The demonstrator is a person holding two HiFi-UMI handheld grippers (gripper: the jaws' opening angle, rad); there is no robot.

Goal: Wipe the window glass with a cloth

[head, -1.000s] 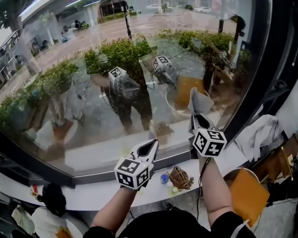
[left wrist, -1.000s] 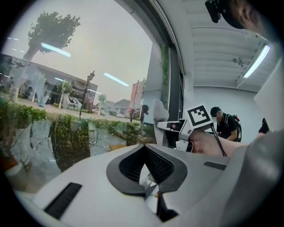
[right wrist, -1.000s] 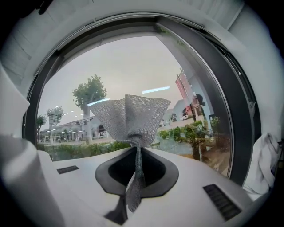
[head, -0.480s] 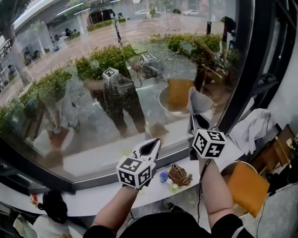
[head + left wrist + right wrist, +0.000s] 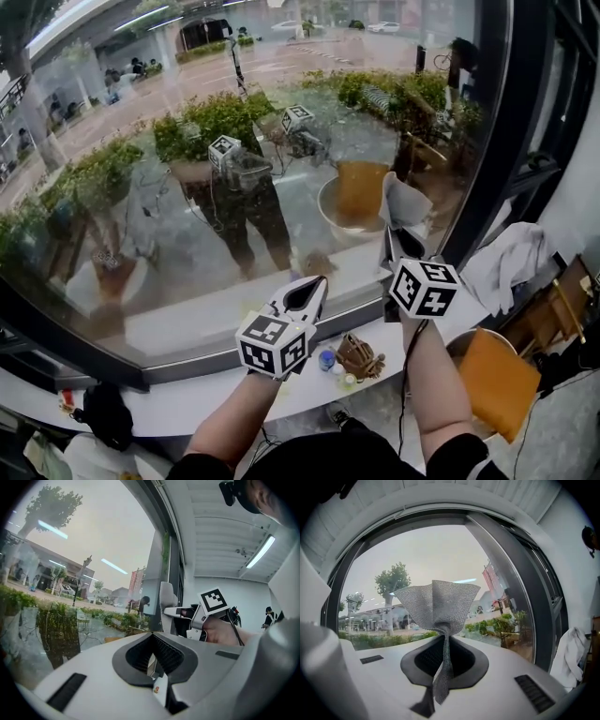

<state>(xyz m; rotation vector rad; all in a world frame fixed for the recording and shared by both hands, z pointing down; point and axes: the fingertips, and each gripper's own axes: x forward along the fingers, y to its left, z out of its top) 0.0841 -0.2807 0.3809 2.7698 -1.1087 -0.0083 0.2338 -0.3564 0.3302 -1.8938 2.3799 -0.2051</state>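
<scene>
Grey cloth (image 5: pixel 438 604) sticks up, pinched tight in the right gripper (image 5: pixel 401 244) near the glass (image 5: pixel 187 216). The left gripper (image 5: pixel 311 286) is closed, empty.

Daylit, reflective glare — fisheye-warped edges

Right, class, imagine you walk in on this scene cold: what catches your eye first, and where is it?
The grey mesh cloth fans up from the right gripper, whose jaws are shut on it, held up before the big window glass. Lower and to its left, the left gripper is shut and empty, over the white sill.
</scene>
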